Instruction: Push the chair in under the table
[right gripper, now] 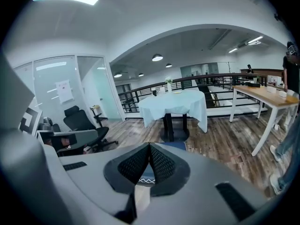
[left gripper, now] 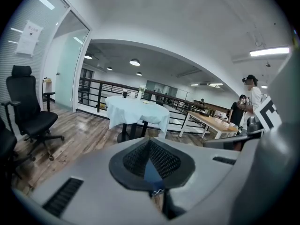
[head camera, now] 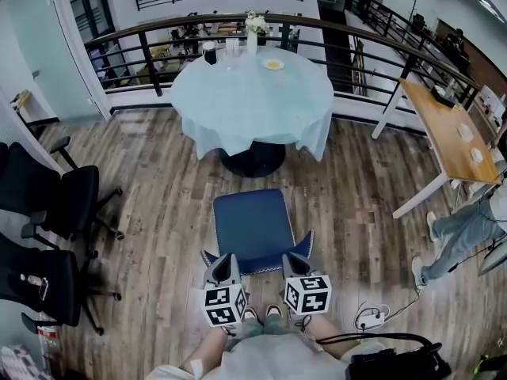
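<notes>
A blue-seated chair (head camera: 252, 226) stands on the wood floor, a short gap in front of the round table with the pale blue cloth (head camera: 253, 93). My left gripper (head camera: 223, 261) and right gripper (head camera: 294, 258) hover side by side at the chair's near edge, over its backrest. Both are shut with nothing between the jaws. Whether they touch the backrest I cannot tell. In the left gripper view the shut pads (left gripper: 150, 149) point toward the table (left gripper: 136, 110), with blue chair fabric (left gripper: 152, 173) just below. The right gripper view shows shut pads (right gripper: 149, 150), the blue seat (right gripper: 174, 146) and the table (right gripper: 176, 103) ahead.
Black office chairs (head camera: 55, 200) stand at the left. A wooden desk (head camera: 447, 129) and a person's legs (head camera: 463, 236) are at the right. A dark railing (head camera: 317, 34) runs behind the table. A power strip with cable (head camera: 369, 319) lies near my feet. A vase (head camera: 253, 30) and plate (head camera: 273, 64) sit on the table.
</notes>
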The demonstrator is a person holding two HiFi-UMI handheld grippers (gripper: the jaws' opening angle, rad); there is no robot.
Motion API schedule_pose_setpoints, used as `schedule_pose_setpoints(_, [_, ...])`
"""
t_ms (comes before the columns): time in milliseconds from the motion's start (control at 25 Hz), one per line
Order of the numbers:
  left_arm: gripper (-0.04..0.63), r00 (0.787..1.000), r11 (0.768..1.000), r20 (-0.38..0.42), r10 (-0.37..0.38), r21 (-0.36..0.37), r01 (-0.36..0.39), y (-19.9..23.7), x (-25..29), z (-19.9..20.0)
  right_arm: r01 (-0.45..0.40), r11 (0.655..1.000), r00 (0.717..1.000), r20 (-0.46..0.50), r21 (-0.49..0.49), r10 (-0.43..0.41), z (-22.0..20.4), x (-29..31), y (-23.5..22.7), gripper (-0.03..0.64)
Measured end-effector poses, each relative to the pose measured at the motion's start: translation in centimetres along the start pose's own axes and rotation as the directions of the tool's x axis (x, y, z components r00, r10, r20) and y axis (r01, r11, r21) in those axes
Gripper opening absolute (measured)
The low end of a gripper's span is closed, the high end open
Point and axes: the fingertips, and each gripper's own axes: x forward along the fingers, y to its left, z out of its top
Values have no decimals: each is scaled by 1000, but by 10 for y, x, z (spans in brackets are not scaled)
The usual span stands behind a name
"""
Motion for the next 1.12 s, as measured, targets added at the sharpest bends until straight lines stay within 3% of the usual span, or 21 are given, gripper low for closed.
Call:
schedule_pose_setpoints(400, [3, 999, 1000, -27, 21, -17, -22, -8, 2, -14, -46, 999, 998, -42, -20, 46, -11, 4, 0, 17])
schedule_pose_setpoints(600, [3, 994, 999, -99, -39, -3, 39, -24, 3, -36, -97, 995, 993, -75, -5, 96, -26, 2, -3, 18])
schedule_pose_setpoints(720, [53, 980, 996, -181, -80, 11, 84, -33, 5, -54, -138, 990, 985, -105, 6, 138, -35, 3, -4, 41])
schedule_pose_setpoints(800, [155, 966, 993, -238, -101, 36, 112, -39, 7, -66, -161, 987, 979, -131, -9, 158, -40, 5, -5, 111])
schedule_pose_setpoints(960, [242, 934, 965, -344, -95, 198, 172, -45, 6, -87, -215, 972, 960, -203, -90, 193, -52, 5, -6, 175])
schedule_pose_setpoints(1040, [263, 923, 927, -382, -55, 323, 189, -41, 5, -93, -237, 961, 949, -243, -145, 198, -58, 5, -7, 201])
schedule_pose_setpoints(1120, [268, 917, 871, -399, -8, 448, 203, -36, 6, -94, -253, 945, 942, -276, -209, 191, -63, 7, -9, 220])
